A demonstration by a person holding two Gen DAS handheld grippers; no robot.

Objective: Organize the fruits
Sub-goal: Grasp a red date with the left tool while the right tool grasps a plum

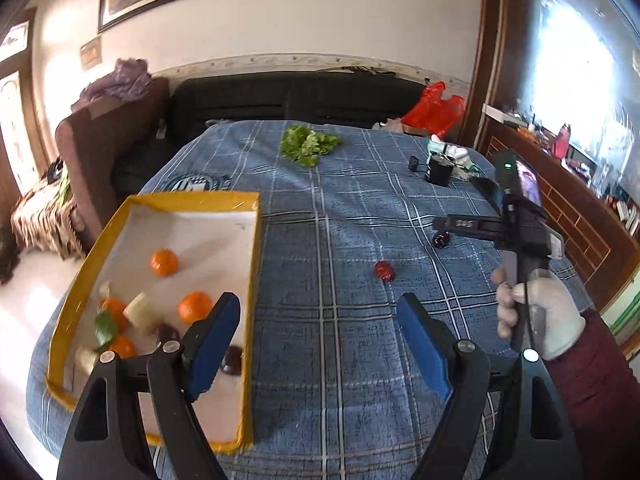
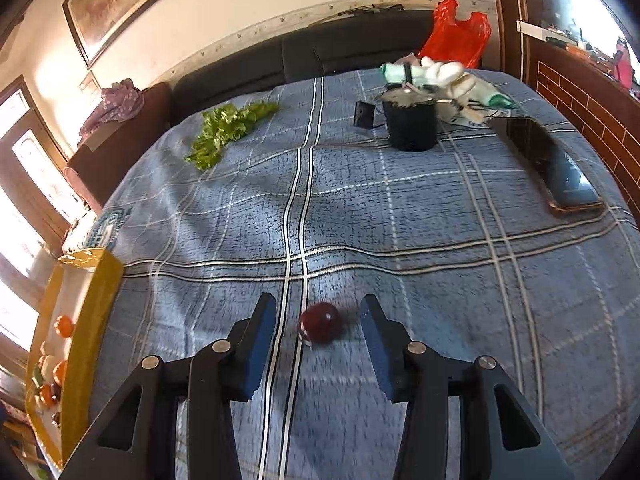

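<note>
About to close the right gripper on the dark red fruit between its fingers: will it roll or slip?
The dark red fruit looks round and glossy, so a one-sided nudge would probably roll it across the cloth. The right gripper is open, pads clear on both sides. The fruit sits roughly centred, so closing evenly should hold it; it may be slippery.

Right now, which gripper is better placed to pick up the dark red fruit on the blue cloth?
Right. The right gripper has the dark red fruit between its open jaws, untouched. The left gripper hangs empty by the yellow tray, farther away.
</note>
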